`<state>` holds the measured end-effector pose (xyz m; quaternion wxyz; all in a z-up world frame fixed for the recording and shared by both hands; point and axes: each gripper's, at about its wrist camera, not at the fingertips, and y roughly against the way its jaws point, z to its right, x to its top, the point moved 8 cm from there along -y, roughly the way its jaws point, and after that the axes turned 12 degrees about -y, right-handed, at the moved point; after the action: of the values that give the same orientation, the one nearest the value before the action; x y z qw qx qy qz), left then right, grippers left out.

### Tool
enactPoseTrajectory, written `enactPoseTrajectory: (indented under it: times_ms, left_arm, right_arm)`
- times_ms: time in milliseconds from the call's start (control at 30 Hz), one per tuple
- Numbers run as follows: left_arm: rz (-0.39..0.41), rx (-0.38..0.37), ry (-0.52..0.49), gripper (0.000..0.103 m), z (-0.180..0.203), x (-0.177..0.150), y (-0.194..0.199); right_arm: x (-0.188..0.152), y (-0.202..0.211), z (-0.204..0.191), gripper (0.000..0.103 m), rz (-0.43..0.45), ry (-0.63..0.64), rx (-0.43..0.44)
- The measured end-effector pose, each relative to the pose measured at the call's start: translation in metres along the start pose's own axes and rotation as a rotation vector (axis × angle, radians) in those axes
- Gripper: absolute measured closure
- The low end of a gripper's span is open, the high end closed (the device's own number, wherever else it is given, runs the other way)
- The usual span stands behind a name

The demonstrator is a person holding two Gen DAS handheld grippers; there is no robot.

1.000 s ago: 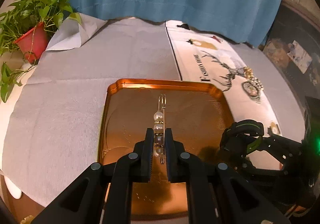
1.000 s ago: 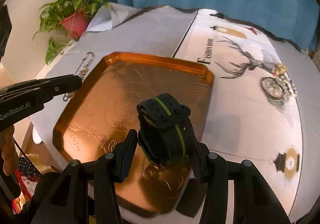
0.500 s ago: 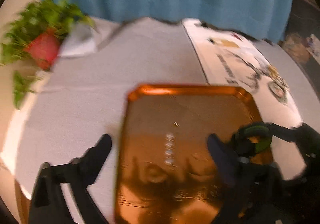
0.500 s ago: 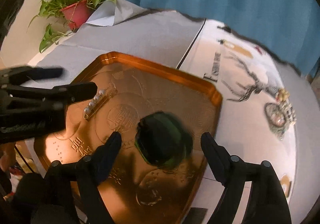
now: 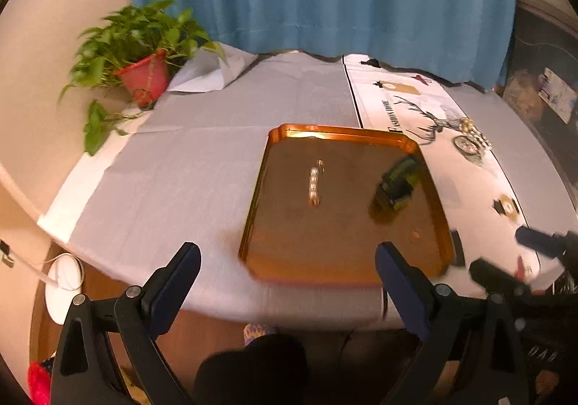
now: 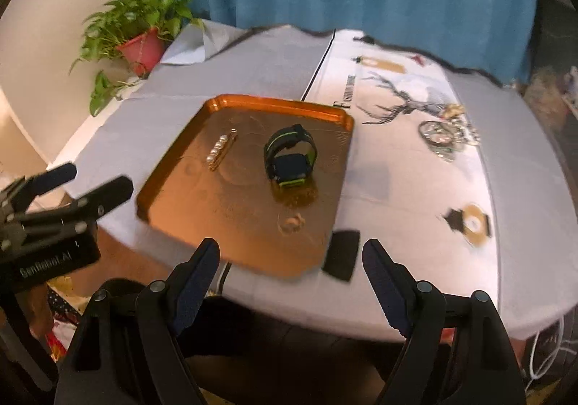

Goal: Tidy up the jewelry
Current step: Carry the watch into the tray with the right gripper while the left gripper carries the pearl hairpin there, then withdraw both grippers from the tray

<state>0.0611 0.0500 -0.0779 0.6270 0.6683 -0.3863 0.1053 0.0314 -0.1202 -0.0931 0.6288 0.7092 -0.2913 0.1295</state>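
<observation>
A copper tray (image 5: 337, 132) (image 6: 274, 102) lies on the grey tablecloth. On its left half rests a pearl pin (image 5: 313, 184) (image 6: 220, 150). A black watch with a green stripe (image 5: 395, 184) (image 6: 290, 157) stands on its right half. My left gripper (image 5: 287, 282) (image 6: 95, 178) hangs open over the table's near edge, short of the tray, with nothing between its fingers. My right gripper (image 6: 290, 271) (image 5: 500, 251) is open too, back from the tray's near right corner and holding nothing.
More jewelry is heaped (image 6: 448, 132) (image 5: 469, 139) on the white deer-print runner to the right. A small black card (image 6: 341, 255) lies by the tray's near right corner. A potted plant (image 5: 144, 69) stands at the back left, with a blue curtain behind the table.
Both grippers opened and let go: the pearl pin and the watch now rest on the tray. Both grippers pulled back and up, away from the tray toward the near edge.
</observation>
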Motion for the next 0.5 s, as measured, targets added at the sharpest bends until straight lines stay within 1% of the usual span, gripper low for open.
enactPoseTrajectory:
  times_ms: [67, 233, 367, 500]
  left_arm:
    - [0.023, 0.014, -0.011, 0.007, 0.003, -0.012, 0.021]
    - [0.054, 0.037, -0.034, 0.007, 0.01, -0.027, 0.053]
    - [0.075, 0.044, -0.055, 0.007, 0.018, -0.033, 0.071]
    - [0.092, 0.042, -0.062, 0.007, 0.023, -0.035, 0.083]
  right_arm:
    - [-0.011, 0.024, -0.001, 0.021, 0.032, 0.009, -0.007]
    - [-0.031, 0.067, -0.006, 0.021, 0.091, 0.035, -0.015]
    - [-0.043, 0.089, -0.012, 0.021, 0.113, 0.04, -0.005]
    - [-0.048, 0.102, -0.015, 0.021, 0.131, 0.043, -0.003]
